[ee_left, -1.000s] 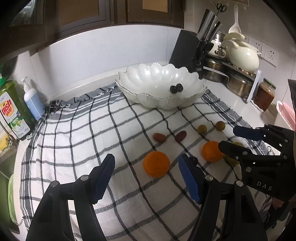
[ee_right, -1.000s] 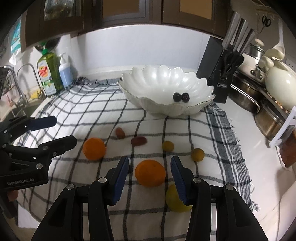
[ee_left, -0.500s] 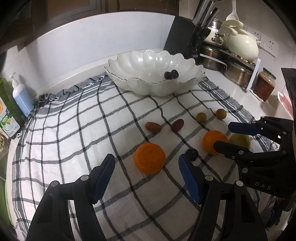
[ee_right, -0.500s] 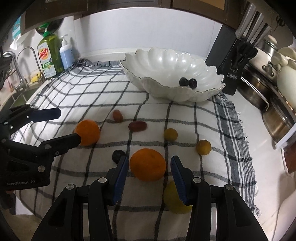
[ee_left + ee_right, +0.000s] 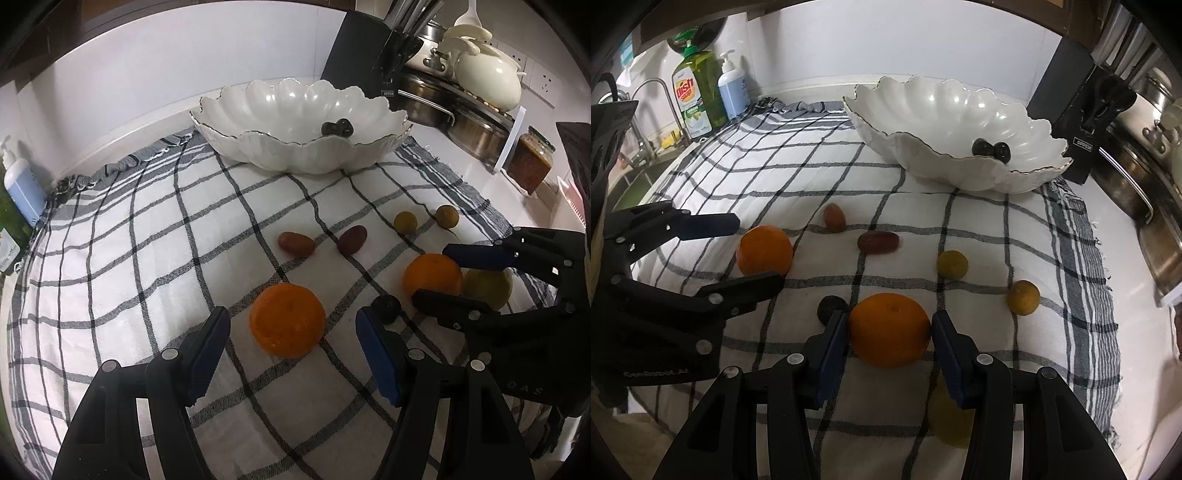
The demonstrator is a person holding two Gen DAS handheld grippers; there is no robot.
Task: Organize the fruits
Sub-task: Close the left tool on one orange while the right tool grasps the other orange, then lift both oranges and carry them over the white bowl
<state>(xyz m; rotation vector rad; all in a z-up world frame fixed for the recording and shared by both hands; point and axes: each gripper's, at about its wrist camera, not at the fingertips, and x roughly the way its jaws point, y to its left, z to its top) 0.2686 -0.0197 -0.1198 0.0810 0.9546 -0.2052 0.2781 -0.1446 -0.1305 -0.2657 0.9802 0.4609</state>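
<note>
A white scalloped bowl [image 5: 258,122] with two dark fruits [image 5: 337,128] stands at the back of a checked cloth; it also shows in the right wrist view [image 5: 923,110]. My left gripper [image 5: 293,341] is open around an orange [image 5: 287,319], not touching. My right gripper [image 5: 889,341] is open with its pads close on both sides of another orange [image 5: 889,328]. Two brown dates [image 5: 295,243], two small yellow-green fruits [image 5: 405,222], a dark plum [image 5: 386,309] and a yellow-green fruit [image 5: 487,286] lie on the cloth.
A knife block [image 5: 365,55], steel pots [image 5: 476,129], a cream pot [image 5: 487,79] and a jar [image 5: 530,162] stand at the back right. Dish soap [image 5: 696,96], a pump bottle [image 5: 733,86] and a sink tap [image 5: 653,96] are at the left.
Both grippers have moved forward and down towards the cloth. Each orange now lies between a gripper's pads. Both grippers stay open.
</note>
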